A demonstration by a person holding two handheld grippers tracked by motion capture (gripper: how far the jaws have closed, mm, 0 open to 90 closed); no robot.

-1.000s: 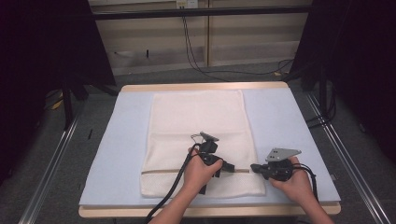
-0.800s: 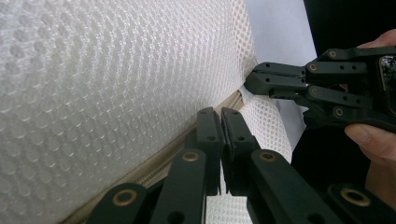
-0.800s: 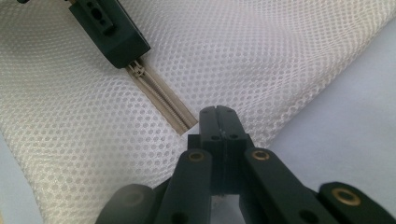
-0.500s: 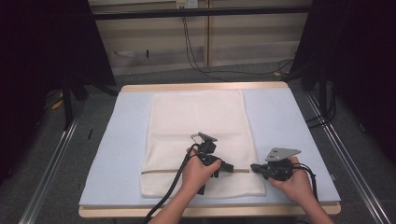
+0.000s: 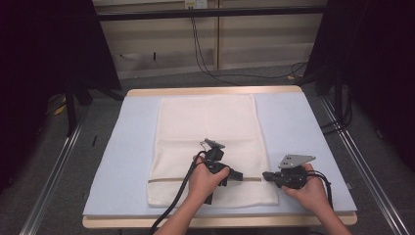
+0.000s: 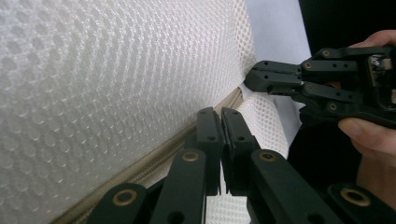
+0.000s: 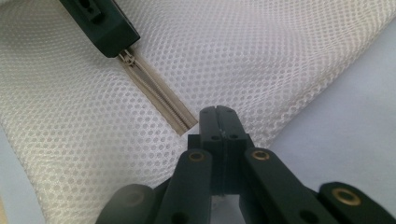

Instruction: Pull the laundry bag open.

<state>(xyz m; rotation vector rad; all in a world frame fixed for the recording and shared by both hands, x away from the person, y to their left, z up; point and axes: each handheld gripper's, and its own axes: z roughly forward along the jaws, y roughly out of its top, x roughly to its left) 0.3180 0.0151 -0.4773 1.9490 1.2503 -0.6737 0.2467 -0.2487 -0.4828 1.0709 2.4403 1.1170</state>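
Lying flat on a pale blue mat (image 5: 132,147) that is covering the table (image 5: 205,91), a white mesh laundry bag (image 5: 210,127) is reaching from near the far edge almost to the near one. No brand, label or writing is showing anywhere on it, and whether it is holding anything inside cannot be told; it is looking flat. A beige zipper (image 7: 156,95) is running across the bag close to its near end.

The left gripper (image 5: 237,175) is sitting over the bag's near part, its jaws pressed together with almost no gap. In the right gripper view, its black tip is closing on the zipper's slider (image 7: 127,57), with the closed teeth stretching from there toward the bag's right edge. In the left gripper view its own jaws are standing nearly shut just above the zipper band.

The right gripper (image 5: 267,175) is resting at the bag's right edge, level with the zipper line. Its jaws are fully together, pinching the mesh just beyond the zipper's end, where the bag's edge is meeting the mat. In the left gripper view its tip (image 6: 250,79) is biting the mesh right at that corner. Both hands are sitting near the table's near edge.
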